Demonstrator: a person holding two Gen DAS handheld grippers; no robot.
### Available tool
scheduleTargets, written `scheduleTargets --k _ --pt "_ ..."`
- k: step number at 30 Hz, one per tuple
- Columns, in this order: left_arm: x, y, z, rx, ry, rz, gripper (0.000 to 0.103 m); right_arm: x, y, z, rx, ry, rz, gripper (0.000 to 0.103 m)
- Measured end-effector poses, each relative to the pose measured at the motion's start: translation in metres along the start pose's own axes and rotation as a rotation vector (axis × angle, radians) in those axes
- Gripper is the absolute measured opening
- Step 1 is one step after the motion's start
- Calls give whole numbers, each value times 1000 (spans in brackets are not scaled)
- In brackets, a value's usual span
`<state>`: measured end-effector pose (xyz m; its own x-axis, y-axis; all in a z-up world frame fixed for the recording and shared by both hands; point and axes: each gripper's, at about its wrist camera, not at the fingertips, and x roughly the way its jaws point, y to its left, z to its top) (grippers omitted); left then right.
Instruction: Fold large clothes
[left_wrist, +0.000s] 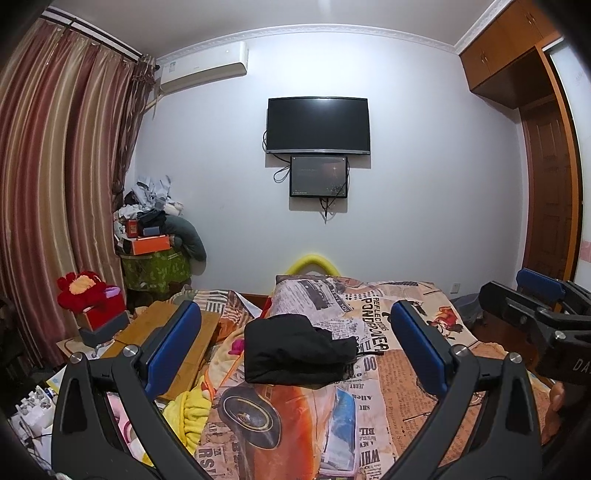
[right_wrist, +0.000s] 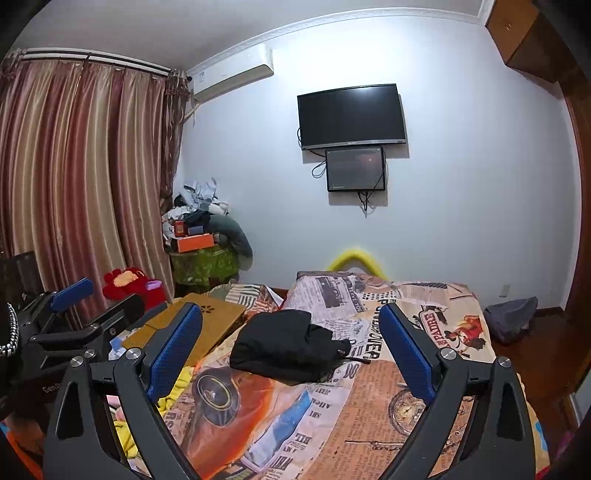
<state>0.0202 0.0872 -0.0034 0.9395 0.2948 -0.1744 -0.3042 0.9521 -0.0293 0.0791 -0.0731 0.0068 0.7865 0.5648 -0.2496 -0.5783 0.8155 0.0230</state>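
Both grippers spread wide, holding nothing, above the bed; black garment lies folded ahead of them.

Left gripper: blue pads far apart, nothing between, raised off the bedspread. Right gripper: same, jaws wide, nothing gripped; it also shows at the right edge of the left wrist view, so the two sit side by side. Black garment is a compact bundle on the newspaper-print bedspread, mid-bed, centred between the pads in both views, touching neither gripper. A thin cord pokes out its right side. Wooden lap desk lies just left of it. Yellow blanket bunched at the bed's left edge. TV on the far wall, curtains at left.
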Motion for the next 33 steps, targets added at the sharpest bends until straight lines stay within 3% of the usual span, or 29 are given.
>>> scheduleTargets --k 33 --pt "5 -2 1 -5 34 -53 103 -4 2 1 7 -15 -7 95"
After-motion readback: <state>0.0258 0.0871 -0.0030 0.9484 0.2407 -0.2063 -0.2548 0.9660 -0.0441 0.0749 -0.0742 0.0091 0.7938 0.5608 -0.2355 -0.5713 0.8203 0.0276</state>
